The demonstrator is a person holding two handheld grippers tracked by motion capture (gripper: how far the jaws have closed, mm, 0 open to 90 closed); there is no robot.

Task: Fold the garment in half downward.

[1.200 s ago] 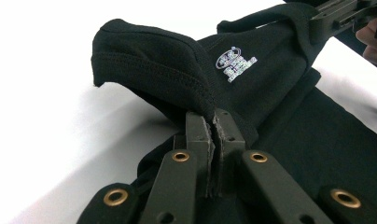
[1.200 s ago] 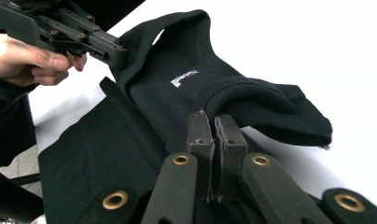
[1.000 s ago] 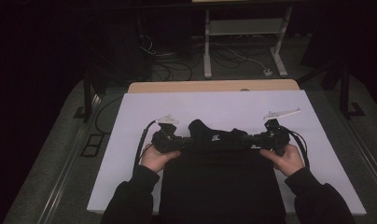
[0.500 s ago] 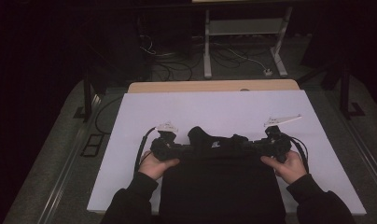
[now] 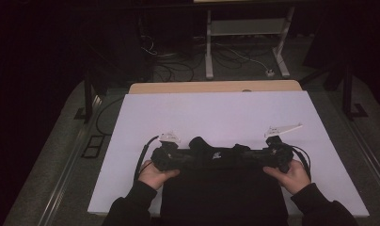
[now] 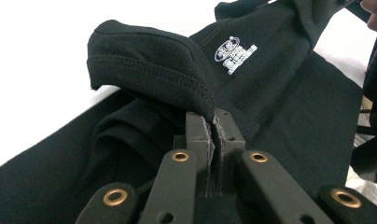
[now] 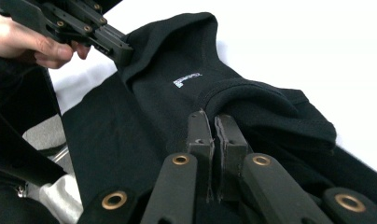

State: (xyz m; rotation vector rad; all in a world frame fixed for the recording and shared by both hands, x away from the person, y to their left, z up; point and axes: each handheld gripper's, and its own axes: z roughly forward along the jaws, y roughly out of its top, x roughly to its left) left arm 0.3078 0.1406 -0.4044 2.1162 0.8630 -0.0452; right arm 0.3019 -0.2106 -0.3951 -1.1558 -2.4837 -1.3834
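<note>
Seen from the high view, a person in dark sleeves works at a white-topped desk (image 5: 216, 113), a gripper in each hand. The left gripper (image 5: 171, 157) and the right gripper (image 5: 268, 157) sit at opposite ends of a black garment (image 5: 223, 188), which lies spread on the near part of the desk and reaches its near edge between the forearms. The cloth's far edge is bunched into a ridge between the two grippers. The left hand (image 5: 155, 174) and the right hand (image 5: 289, 174) rest just beside the cloth. Beyond the desk, a white metal frame (image 5: 247, 42) stands on the floor among loose cables.

In the left gripper view, the left gripper (image 6: 213, 122) has its jaws pressed together on a stitched fold of the black garment (image 6: 280, 102), pinching the hem. A small pale printed logo (image 6: 235, 49) shows on the cloth beyond the pinch, with the white desk (image 6: 37, 56) behind.

In the right gripper view, the right gripper (image 7: 214, 122) likewise pinches a ribbed fold of the black garment (image 7: 130, 126), jaws closed tight on it. Farther off, the left gripper (image 7: 116, 49) grips the cloth's other end, held by the left hand (image 7: 28, 39). The logo (image 7: 186, 78) lies between the two pinches.
</note>
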